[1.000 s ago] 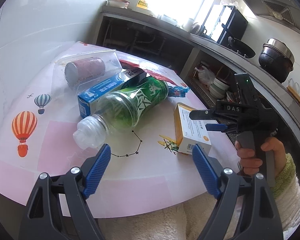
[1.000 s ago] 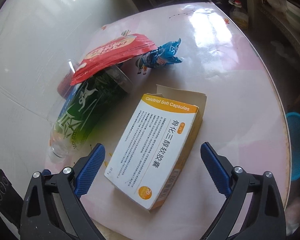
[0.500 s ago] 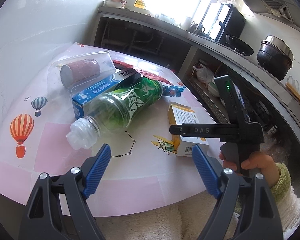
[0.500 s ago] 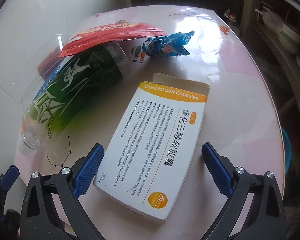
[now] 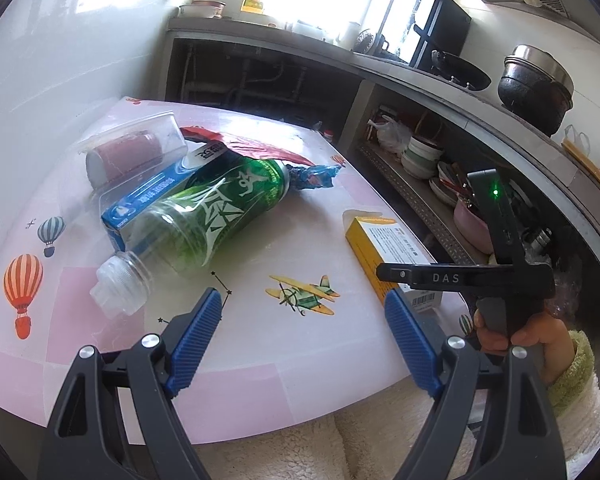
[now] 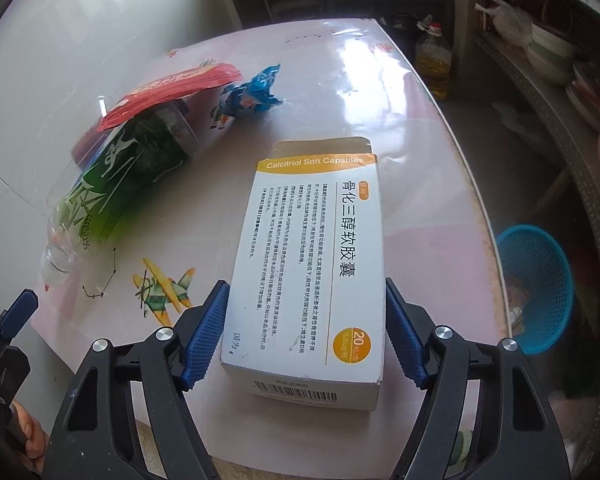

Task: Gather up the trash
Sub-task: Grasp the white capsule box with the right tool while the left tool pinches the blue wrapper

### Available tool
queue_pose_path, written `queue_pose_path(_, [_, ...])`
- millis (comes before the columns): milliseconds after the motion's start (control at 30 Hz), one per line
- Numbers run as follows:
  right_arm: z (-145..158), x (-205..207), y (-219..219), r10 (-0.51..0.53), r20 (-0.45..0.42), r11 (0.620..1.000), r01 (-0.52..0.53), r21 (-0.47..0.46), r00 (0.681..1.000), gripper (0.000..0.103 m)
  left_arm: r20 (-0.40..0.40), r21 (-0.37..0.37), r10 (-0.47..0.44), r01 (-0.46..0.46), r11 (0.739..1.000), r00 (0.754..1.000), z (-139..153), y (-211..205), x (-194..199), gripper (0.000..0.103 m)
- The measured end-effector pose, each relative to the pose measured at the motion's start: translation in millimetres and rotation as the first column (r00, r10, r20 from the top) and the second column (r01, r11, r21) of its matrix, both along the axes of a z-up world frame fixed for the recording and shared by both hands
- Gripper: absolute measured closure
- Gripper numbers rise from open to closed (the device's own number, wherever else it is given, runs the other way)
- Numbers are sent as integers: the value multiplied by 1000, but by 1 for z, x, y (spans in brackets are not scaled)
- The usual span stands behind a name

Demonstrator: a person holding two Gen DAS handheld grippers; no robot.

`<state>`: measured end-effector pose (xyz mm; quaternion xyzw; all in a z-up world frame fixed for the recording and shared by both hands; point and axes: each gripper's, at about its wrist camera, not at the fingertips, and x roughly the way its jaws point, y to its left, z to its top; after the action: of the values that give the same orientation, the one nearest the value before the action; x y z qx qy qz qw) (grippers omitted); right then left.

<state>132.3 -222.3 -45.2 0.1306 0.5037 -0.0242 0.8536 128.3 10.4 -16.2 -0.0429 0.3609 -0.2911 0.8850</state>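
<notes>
- Left wrist view: the left gripper (image 5: 302, 330) hangs over the near edge of the pink table (image 5: 100, 300). Its blue fingers are spread wide and nothing is between them.
- The trash lies ahead in a heap — a green bottle (image 5: 204, 224) on its side, a blue box (image 5: 140, 200) behind it, a clear tub (image 5: 136, 152), a red wrapper (image 5: 256, 146) and a blue candy wrapper (image 5: 314, 176).
- The right gripper (image 5: 428, 280) shows on the right side, held by a hand (image 5: 516, 328) over the yellow and white medicine box (image 5: 388, 240).
- Right wrist view: the medicine box lies flat on the table, and its near end sits between the two blue pads (image 6: 206, 332). The jaws have just been closing on it. The pads look very close to the box sides, but it is hard to tell if they press yet, so the grip is not sure.
- A blue basket (image 6: 540, 284) stands on the floor past the table edge — likely where trash goes.
- What could go wrong: the box is empty-looking and open at the far flap, so a hard squeeze may crush it. A grip so near one end may let it tip and slip out.
</notes>
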Motion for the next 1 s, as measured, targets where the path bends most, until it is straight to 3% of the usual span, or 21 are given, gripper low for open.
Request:
queue_pose_path(400, [-2,-20,-18,-33,48,999,31,43,998,34,65,40,-75,72,997,995,22,-52,13,22])
queue_pose_path(667, [-2,-28,-19,-12,89,999,8,49,996,34,155,149,-172,149,977,973,52,-103,51,22])
queue_pose_path(867, [-2,-31,-23,-6,111,998,-1,67,994,34,133,311,-264,213,926,955,43,-160,94,27])
queue_pose_path(933, [-2,-31,-23,-2,115,998,-5,66,993,34,127,385,-277,210,899,952,33,-178,111,31])
queue_pose_path(1000, [-2,-32,-25,1,119,997,-10,74,993,34,135,496,-296,194,846,946,18,-197,127,34])
